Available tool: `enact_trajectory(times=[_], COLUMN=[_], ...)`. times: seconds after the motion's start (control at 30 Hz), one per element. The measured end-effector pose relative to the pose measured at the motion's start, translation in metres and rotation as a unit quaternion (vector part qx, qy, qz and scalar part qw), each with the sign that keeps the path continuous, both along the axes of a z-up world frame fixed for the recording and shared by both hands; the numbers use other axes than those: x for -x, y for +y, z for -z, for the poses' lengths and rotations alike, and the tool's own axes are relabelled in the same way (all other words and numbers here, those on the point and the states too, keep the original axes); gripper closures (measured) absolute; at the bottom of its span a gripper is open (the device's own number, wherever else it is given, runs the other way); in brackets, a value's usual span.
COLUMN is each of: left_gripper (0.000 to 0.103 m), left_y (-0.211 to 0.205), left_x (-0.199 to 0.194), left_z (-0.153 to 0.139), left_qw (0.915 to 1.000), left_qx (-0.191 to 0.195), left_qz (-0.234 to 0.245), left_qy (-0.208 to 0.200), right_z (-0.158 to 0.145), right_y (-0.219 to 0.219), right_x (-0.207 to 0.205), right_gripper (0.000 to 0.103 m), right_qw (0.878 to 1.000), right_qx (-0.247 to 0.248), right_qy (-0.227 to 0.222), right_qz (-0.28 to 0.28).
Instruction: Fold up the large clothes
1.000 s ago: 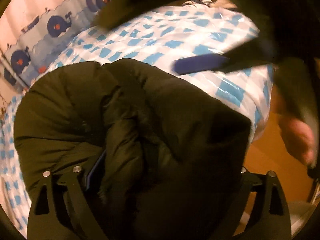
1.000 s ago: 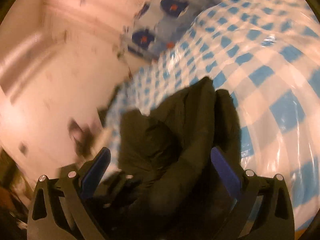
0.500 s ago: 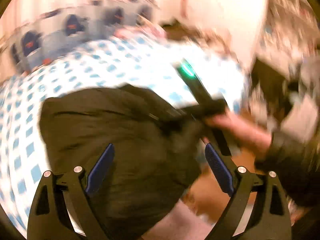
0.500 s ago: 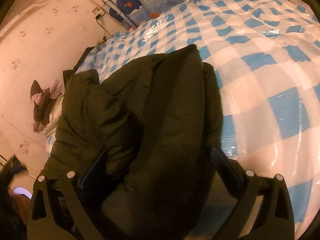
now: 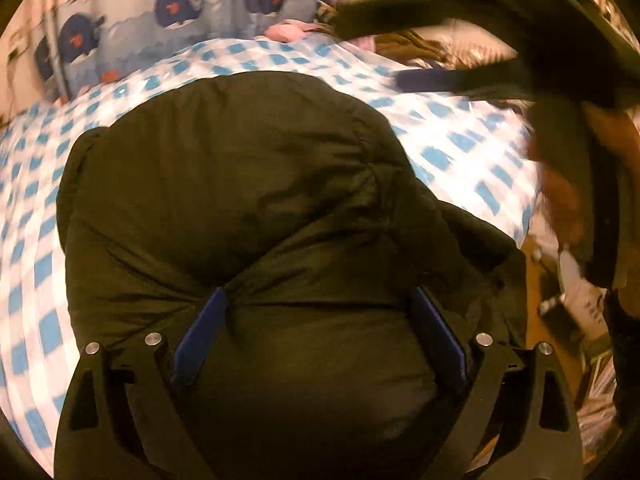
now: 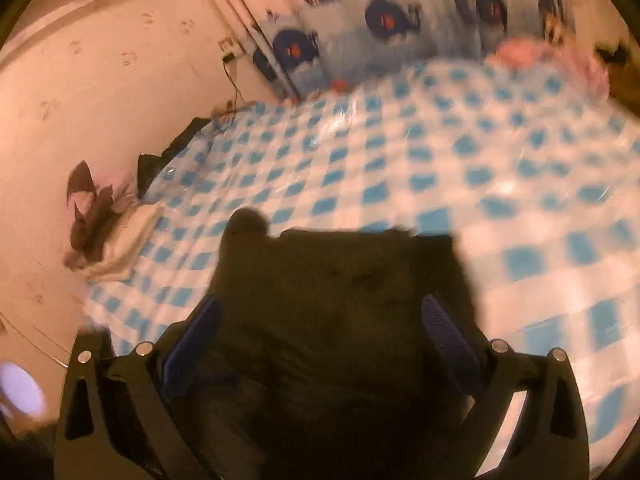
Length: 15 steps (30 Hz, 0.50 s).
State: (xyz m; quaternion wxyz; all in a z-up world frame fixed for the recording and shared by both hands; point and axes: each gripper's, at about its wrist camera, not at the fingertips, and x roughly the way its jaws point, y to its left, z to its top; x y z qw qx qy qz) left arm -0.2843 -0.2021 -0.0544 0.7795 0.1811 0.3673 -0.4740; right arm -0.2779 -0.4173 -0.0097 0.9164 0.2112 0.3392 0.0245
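1. Left wrist view: bed (image 5: 460, 136) fills most of the frame, covered in a glossy blue-and-white checked sheet (image 5: 36, 240), plastic-looking with glare.
2. Wall (image 6: 80, 92) runs down the left of the right wrist view, pale with faint prints; a socket and cable (image 6: 230, 60) sit near the corner.
3. Whale-print curtain (image 5: 176, 12) hangs behind the bed's far edge, blue whales on light fabric.
4. Dark puffy jacket (image 5: 248, 208) lies bunched on the sheet at the near side of the bed, seen in both views; its bulk sits between both pairs of fingers.
5. Pink cloth (image 6: 532, 56) sits at the far edge of the bed, blurred. A small pile of light and dark cloth (image 6: 108, 232) lies against the wall beside the bed.
6. Wooden floor (image 5: 536, 300) shows to the right of the bed in the left wrist view.
7. Left gripper (image 5: 318, 320): fingers spread wide, jacket fabric between them, no pinch visible, so released.
8. Right gripper (image 6: 320, 324): fingers apart over the jacket's near edge, nothing pinched. View is motion-blurred.
9. Versus half a second ago: the right gripper has moved off the jacket to the upper right of the left view, and the right view now sees far more bare sheet. The jacket looks flatter and rounder from the left.
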Motion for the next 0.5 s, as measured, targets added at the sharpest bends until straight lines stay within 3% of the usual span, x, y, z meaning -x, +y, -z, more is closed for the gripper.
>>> enact_trajectory(times=[0.07, 0.1, 0.2, 0.3, 0.43, 0.5], left_gripper=[0.015, 0.015, 0.015, 0.015, 0.015, 0.013], left_y=[0.0, 0.006, 0.033, 0.047, 0.037, 0.034], left_x=[-0.003, -0.001, -0.012, -0.037, -0.067, -0.067], left_z=[-0.006, -0.011, -0.03, -0.034, -0.008, 0.004], left_qw=[1.0, 0.9999, 0.9977, 0.9924, 0.9917, 0.9938], left_qx=[-0.002, 0.009, 0.06, 0.096, 0.076, 0.066], left_qz=[0.005, 0.005, -0.021, -0.064, -0.083, -0.075], left_qy=[-0.003, 0.004, 0.025, 0.044, 0.062, 0.05], right_z=[0.03, 0.048, 0.11, 0.127, 0.135, 0.146], right_y=[-0.001, -0.004, -0.023, -0.022, -0.018, -0.021], right_x=[-0.014, -0.018, -0.014, -0.002, -0.009, -0.01], right_gripper=[0.007, 0.006, 0.006, 0.006, 0.006, 0.006], right_qw=[0.999, 0.997, 0.991, 0.987, 0.987, 0.985], right_qx=[-0.017, -0.014, -0.077, -0.083, -0.084, -0.091], right_qy=[0.018, 0.026, 0.014, -0.023, -0.033, -0.048], right_qz=[0.04, 0.065, 0.111, 0.138, 0.136, 0.136])
